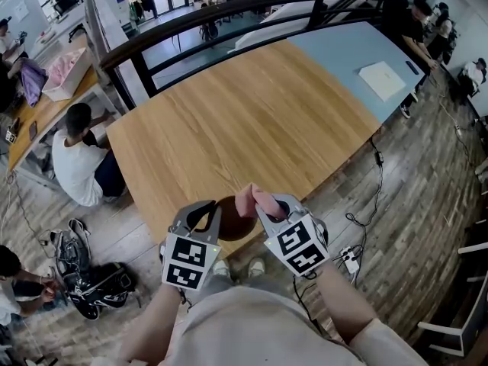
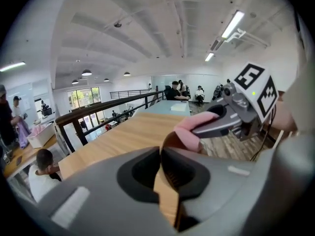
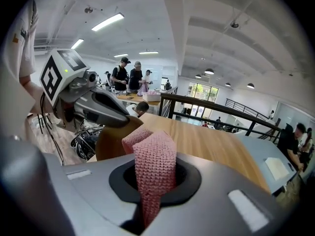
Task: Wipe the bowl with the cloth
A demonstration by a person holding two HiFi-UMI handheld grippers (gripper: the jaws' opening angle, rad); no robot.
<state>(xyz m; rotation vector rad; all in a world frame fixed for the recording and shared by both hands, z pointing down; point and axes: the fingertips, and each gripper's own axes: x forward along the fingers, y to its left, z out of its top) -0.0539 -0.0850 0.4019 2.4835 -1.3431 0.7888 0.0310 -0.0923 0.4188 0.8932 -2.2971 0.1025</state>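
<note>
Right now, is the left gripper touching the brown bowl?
Touching. The left gripper view shows the left gripper with its jaws pinched shut on the thin wall of the brown bowl, with no gap on either side.

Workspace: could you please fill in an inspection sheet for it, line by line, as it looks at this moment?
Surface: light wooden table top; its far end is pale blue.
Job's things: brown round bowl at the near table edge; pink knitted cloth at its rim.
Clutter: white flat sheet on the blue end.
Grippers: left gripper shut on the bowl's wall; right gripper shut on the cloth.
Cables: black cable and white power strip on the floor at the right.
Surroundings: black metal railing; seated person; dark bags on the floor at the left.
</note>
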